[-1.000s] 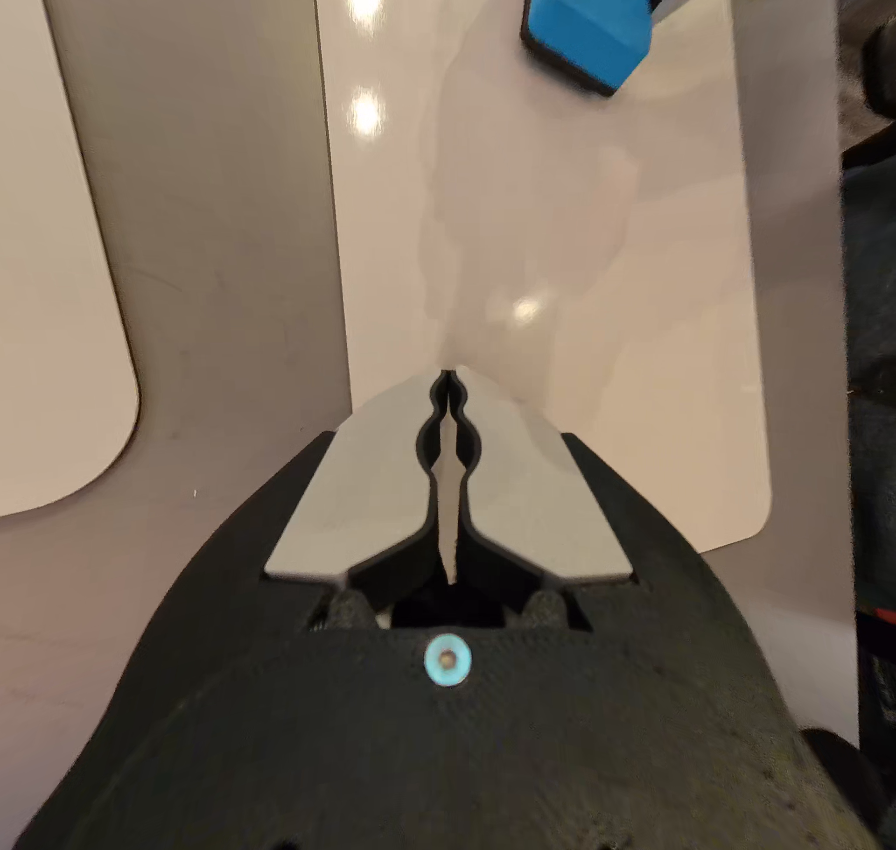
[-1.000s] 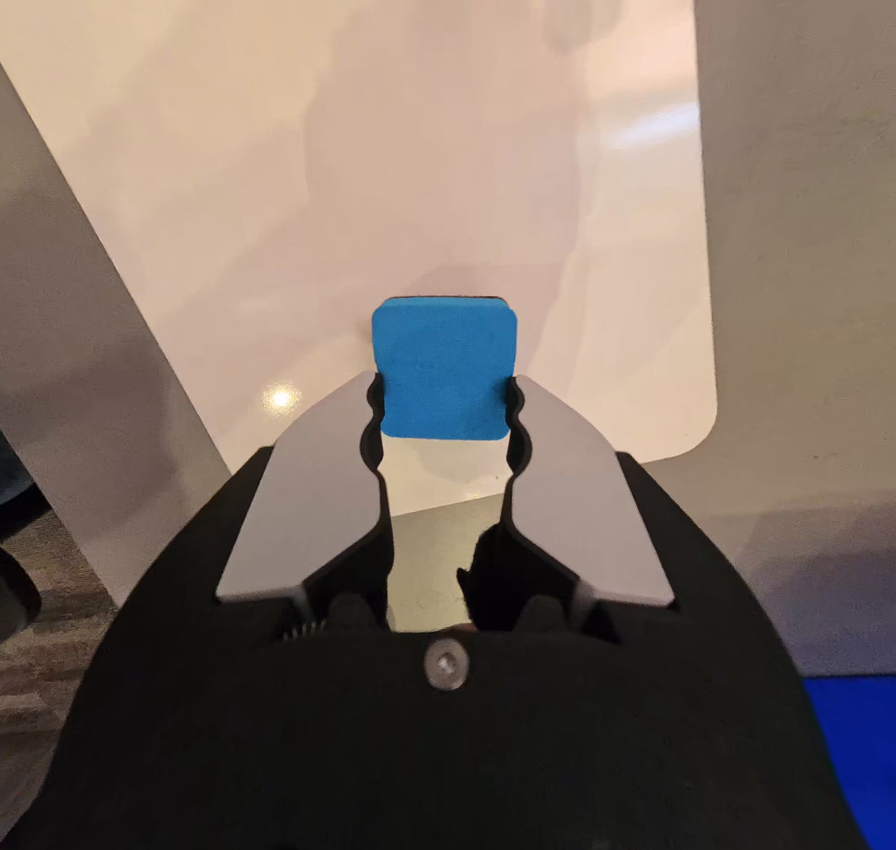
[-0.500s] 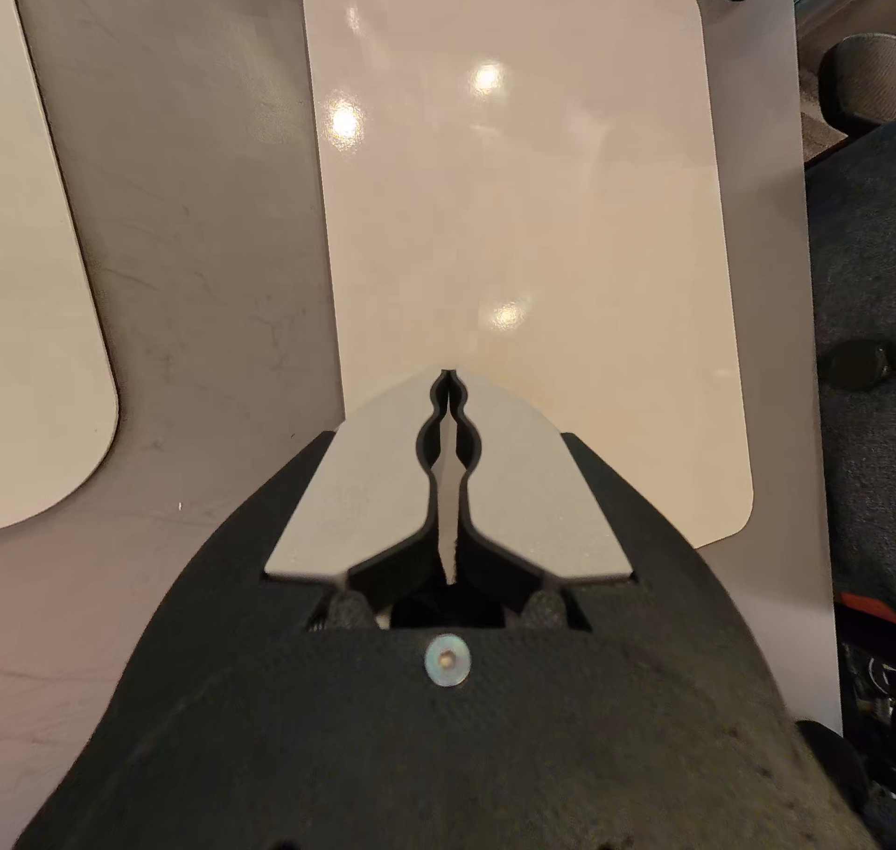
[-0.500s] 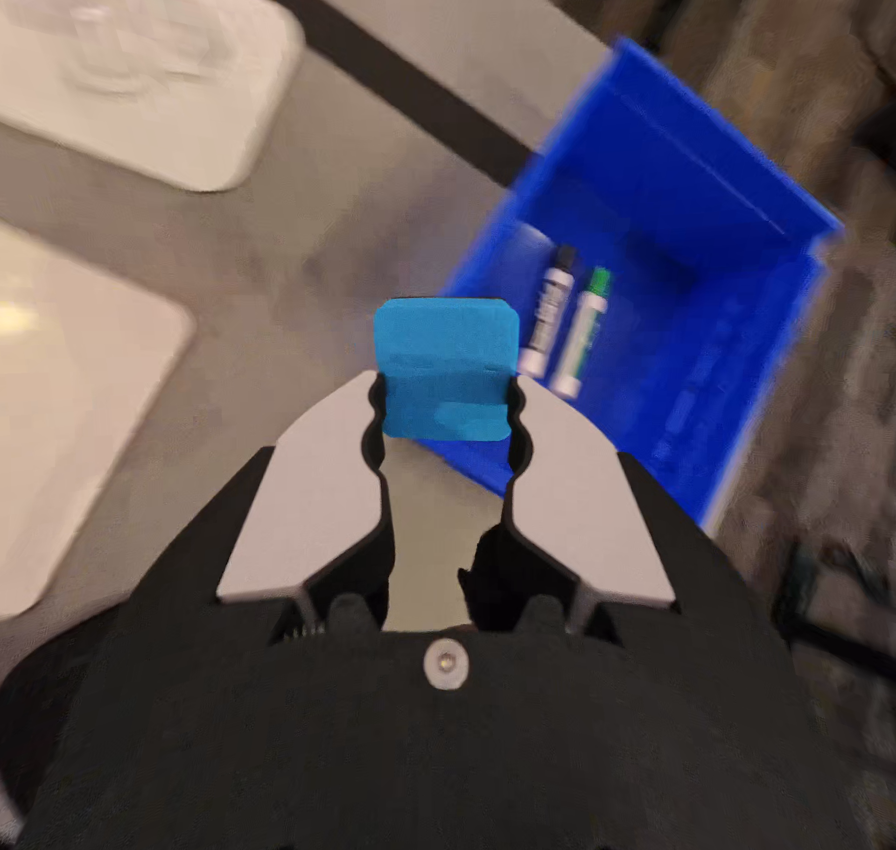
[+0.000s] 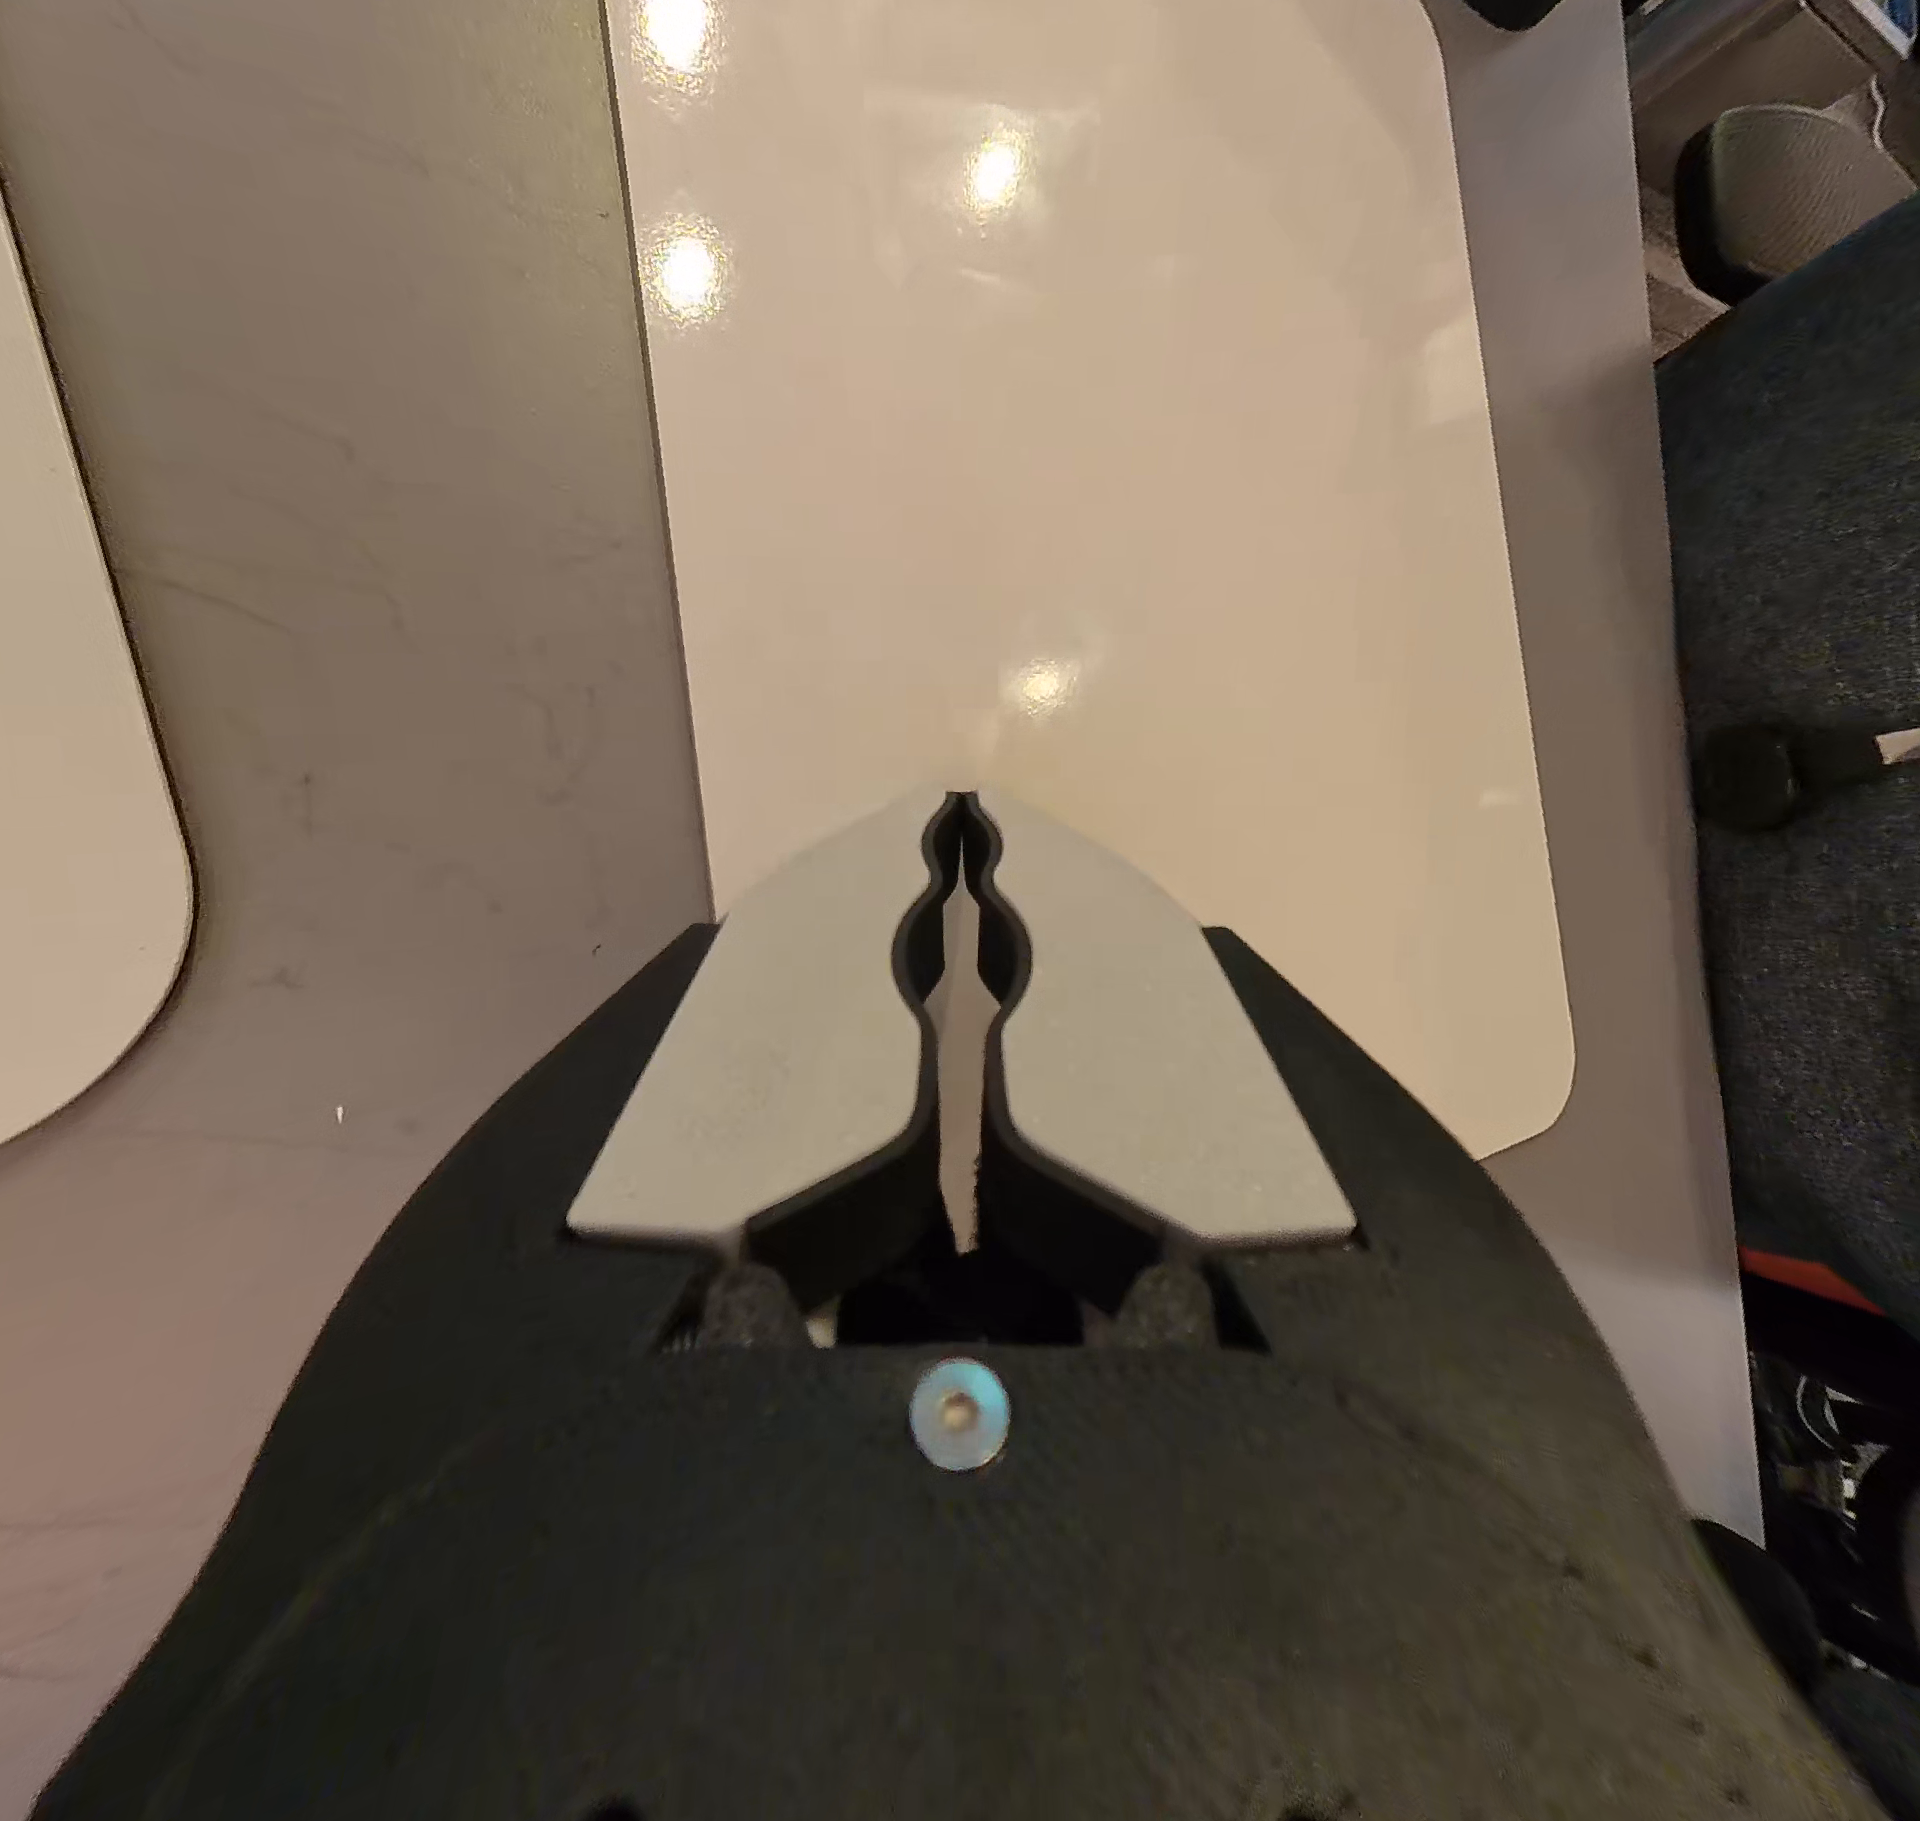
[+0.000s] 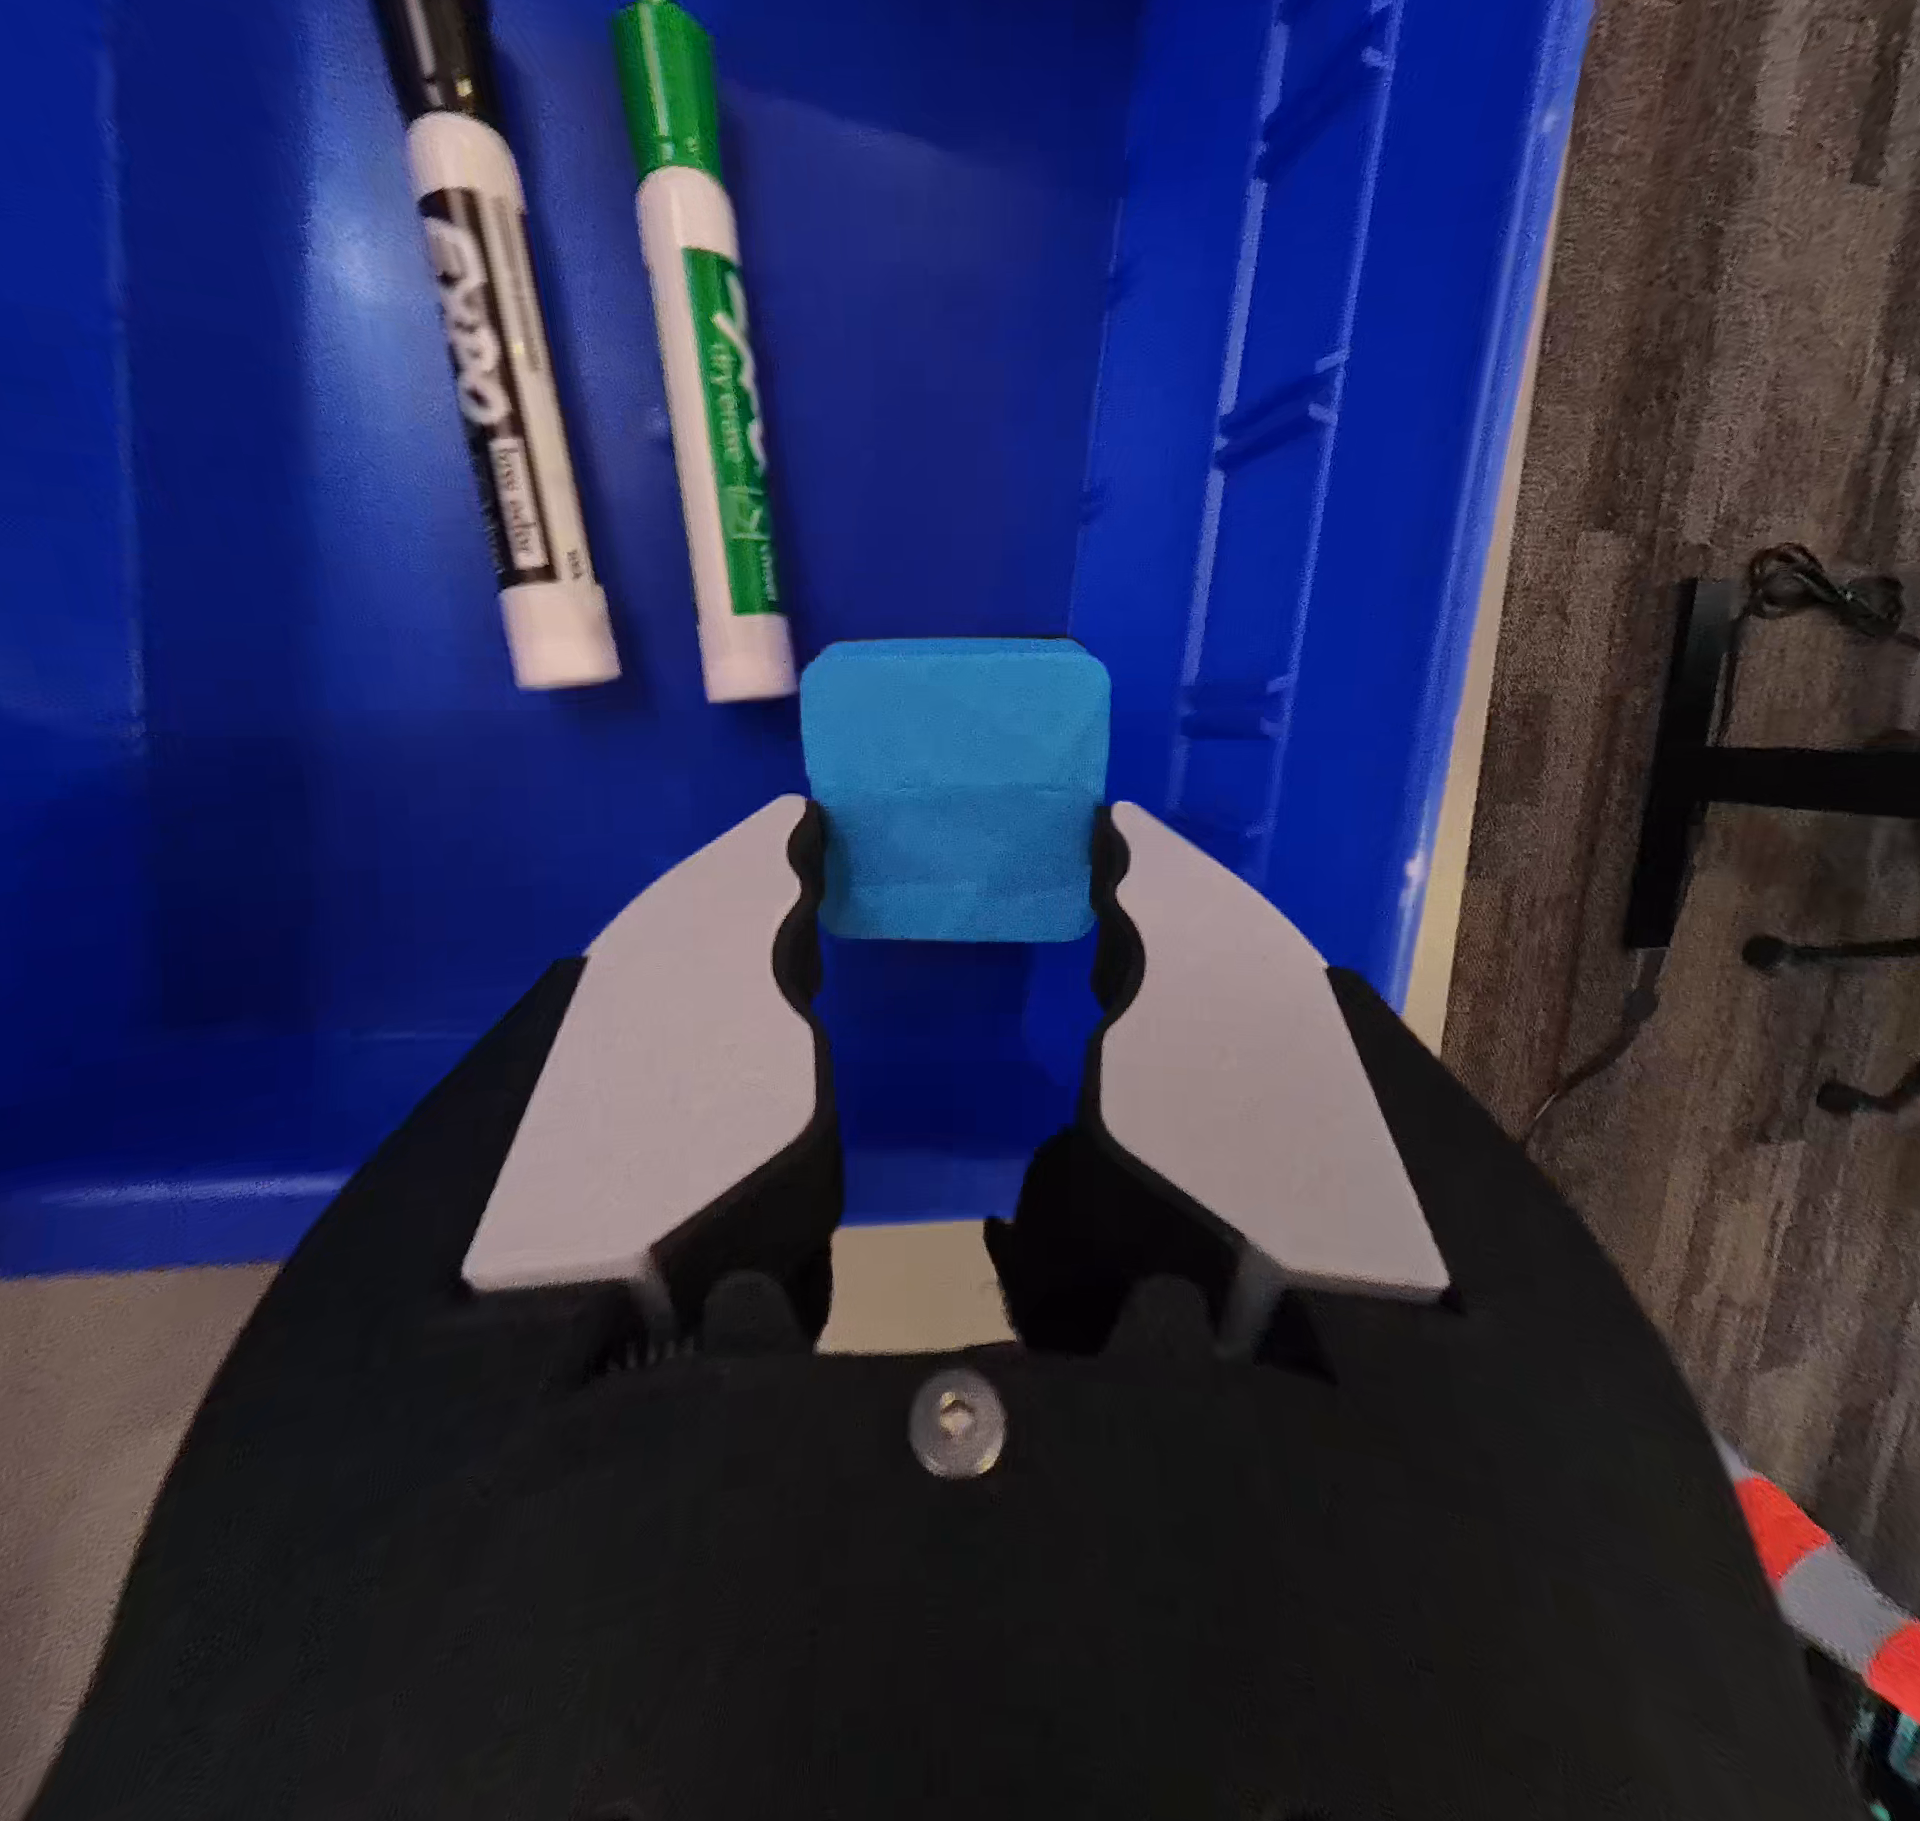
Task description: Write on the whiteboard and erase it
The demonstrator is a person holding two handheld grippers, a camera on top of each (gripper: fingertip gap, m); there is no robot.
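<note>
Soft blue eraser (image 6: 951,795) clamped squarely by the right tool (image 6: 954,872) over a glossy plastic bin (image 6: 1226,421)
Left tool (image 5: 961,826) is pressed together bare above the smooth, round-cornered whiteboard (image 5: 1091,421)

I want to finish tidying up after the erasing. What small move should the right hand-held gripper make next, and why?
Probably lower a little and open. The right hand-held gripper clamps the blue eraser over the blue bin, beside the black marker and green marker, and the whiteboard looks clean.
</note>
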